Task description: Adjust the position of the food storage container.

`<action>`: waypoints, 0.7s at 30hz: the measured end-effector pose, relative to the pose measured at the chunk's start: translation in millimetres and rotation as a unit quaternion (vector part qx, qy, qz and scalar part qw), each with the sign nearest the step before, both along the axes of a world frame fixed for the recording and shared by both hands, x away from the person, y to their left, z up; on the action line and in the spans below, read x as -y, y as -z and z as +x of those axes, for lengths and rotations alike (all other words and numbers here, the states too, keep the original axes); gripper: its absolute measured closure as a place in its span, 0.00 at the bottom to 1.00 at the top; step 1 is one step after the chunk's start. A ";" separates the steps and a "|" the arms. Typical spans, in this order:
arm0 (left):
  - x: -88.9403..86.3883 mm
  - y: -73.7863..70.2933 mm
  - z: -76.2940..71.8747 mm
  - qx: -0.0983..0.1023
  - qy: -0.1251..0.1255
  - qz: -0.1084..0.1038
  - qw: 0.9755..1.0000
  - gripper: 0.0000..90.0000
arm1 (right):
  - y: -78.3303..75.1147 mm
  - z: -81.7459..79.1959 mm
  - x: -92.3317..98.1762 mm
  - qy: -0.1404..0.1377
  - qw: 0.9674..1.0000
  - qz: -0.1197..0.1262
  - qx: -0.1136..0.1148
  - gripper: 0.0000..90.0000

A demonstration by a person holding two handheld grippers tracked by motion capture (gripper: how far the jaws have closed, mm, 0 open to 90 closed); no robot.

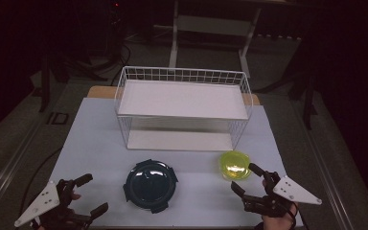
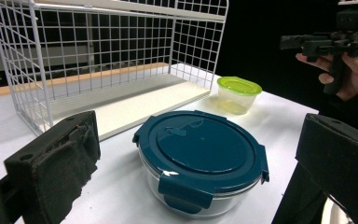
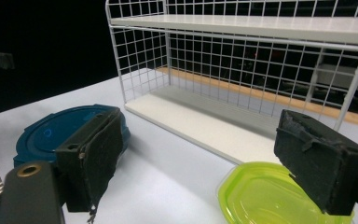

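Both the left gripper (image 1: 88,194) and right gripper (image 1: 247,177) hang spread and empty before the white wire shelf rack (image 1: 182,108), the round blue-lidded glass container (image 1: 151,186) and small green-lidded plastic tub (image 1: 234,165) standing apart in front of it.

Jaws apart; green-lidded tub (image 3: 270,198) below, wire rack (image 3: 242,70) behind.

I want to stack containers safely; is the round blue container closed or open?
Closed: the blue lid sits flat on the round container, its side clips folded down.

Lab-like room: dark, bare white table (image 1: 100,143), cables on carpeted floor (image 1: 9,143).
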State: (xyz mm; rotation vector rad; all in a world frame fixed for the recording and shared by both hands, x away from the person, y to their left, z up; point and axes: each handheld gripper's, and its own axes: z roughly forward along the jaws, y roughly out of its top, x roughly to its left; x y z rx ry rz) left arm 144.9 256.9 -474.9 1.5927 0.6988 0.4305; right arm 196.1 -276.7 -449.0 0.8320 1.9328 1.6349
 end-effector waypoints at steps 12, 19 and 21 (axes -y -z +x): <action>-5.5 -15.2 2.2 -0.014 0.014 -0.015 1.000 0.00 | -4.9 -5.1 0.9 0.008 1.000 0.002 0.007 0.17; -16.6 -24.7 -0.1 -0.034 0.017 0.022 0.999 0.05 | -4.9 -3.7 0.9 0.012 1.000 0.004 0.005 0.17; -17.7 -23.5 -1.3 -0.037 0.014 0.037 0.999 0.11 | -4.9 -3.1 0.0 0.011 1.000 0.004 0.004 0.17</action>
